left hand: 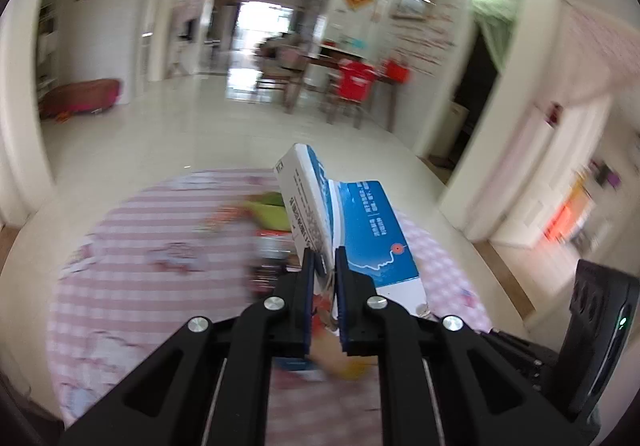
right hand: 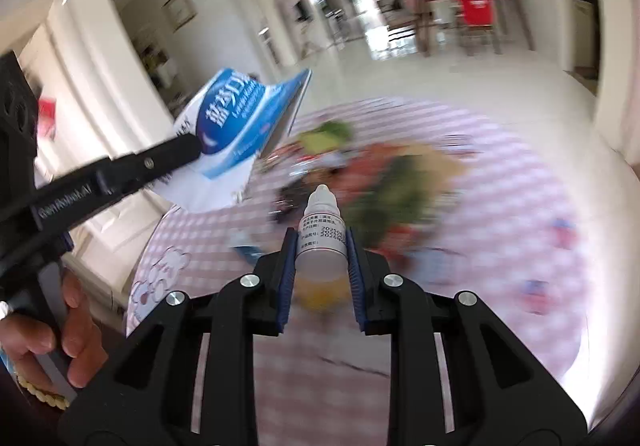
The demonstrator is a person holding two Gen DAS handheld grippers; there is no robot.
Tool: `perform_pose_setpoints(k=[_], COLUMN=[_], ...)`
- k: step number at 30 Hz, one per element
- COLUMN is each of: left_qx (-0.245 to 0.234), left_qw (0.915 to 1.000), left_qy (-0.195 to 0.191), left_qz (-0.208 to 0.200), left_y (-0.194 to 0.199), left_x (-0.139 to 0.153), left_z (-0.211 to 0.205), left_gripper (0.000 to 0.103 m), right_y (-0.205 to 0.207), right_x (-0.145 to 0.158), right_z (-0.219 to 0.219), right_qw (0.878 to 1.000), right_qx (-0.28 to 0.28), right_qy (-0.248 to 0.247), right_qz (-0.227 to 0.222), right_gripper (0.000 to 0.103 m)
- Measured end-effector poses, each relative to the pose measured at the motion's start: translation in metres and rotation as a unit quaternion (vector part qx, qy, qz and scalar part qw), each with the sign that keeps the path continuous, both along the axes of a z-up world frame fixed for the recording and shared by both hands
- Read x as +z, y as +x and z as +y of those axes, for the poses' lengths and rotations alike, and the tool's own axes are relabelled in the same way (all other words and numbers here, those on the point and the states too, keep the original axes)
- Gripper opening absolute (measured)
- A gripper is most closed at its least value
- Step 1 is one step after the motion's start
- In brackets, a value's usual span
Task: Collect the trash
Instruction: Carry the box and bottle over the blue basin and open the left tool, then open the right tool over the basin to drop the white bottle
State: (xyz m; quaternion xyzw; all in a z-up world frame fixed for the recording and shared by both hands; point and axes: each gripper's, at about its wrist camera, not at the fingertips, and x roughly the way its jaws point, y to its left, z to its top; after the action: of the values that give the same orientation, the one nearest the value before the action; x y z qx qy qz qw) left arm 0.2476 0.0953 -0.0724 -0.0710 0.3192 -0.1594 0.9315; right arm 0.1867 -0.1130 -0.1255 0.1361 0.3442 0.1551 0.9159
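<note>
My left gripper (left hand: 324, 258) is shut on a flattened blue and white cardboard box (left hand: 352, 221) and holds it above a round table with a pink checked cloth (left hand: 140, 246). The box also shows in the right wrist view (right hand: 240, 117), at upper left, in the left gripper (right hand: 184, 149). My right gripper (right hand: 320, 242) is shut on a small white dropper bottle (right hand: 322, 234) with a printed label, held upright above the same table (right hand: 500, 205). A blurred heap of mixed trash (right hand: 380, 181) lies on the table beyond the bottle; it also shows in the left wrist view (left hand: 264, 221).
A tiled floor (left hand: 180, 125) stretches beyond the table towards a dining table with chairs and red items (left hand: 352, 81). White pillars and walls stand at both sides. The person's hand (right hand: 60, 326) holds the left gripper's handle. Both views are motion-blurred.
</note>
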Motion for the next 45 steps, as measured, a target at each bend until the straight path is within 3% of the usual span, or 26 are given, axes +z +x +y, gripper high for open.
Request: perform_pose_setpoints(k=[7, 14, 24, 26, 28, 29, 30, 45], left_qx=[-0.108, -0.189, -0.256, -0.257, -0.260, -0.256, -0.251, -0.234], left_qw=[0.9936, 0.9788, 0.9545, 0.9537, 0.9516, 0.9515, 0.9524, 0.9594], left_qy=[0.031, 0.056, 0.117, 0.120, 0.119, 0.121, 0.124, 0.116], left_qz=[0.010, 0.056, 0.099, 0.100, 0.115, 0.120, 0.121, 0.105], left_y=[-0.007, -0.011, -0.017, -0.015, -0.013, -0.012, -0.014, -0.019], left_x=[-0.009, -0.050, -0.113, -0.120, -0.128, -0.132, -0.132, -0.119], left_z=[-0.145, -0.264, -0.377, -0.390, -0.399, -0.401, -0.403, -0.378], left_gripper=[0.010, 0.009, 0.010, 0.012, 0.026, 0.047, 0.060, 0.064], right_y=[-0.046, -0.092, -0.127, -0.131, -0.135, -0.135, -0.136, -0.135], right_x=[-0.002, -0.029, -0.050, -0.053, -0.056, -0.058, -0.062, -0.073], right_z=[-0.123, -0.238, -0.318, -0.326, -0.329, -0.330, -0.332, -0.329], right_qw=[0.995, 0.975, 0.947, 0.944, 0.943, 0.942, 0.942, 0.948], right_qx=[-0.100, -0.221, -0.316, -0.325, -0.329, -0.330, -0.330, -0.312], right_qy=[0.017, 0.029, 0.051, 0.054, 0.057, 0.058, 0.059, 0.066], right_qz=[-0.010, -0.002, -0.007, -0.007, -0.005, -0.002, 0.000, 0.011], right_gripper=[0.024, 0.024, 0.024, 0.024, 0.024, 0.024, 0.024, 0.024])
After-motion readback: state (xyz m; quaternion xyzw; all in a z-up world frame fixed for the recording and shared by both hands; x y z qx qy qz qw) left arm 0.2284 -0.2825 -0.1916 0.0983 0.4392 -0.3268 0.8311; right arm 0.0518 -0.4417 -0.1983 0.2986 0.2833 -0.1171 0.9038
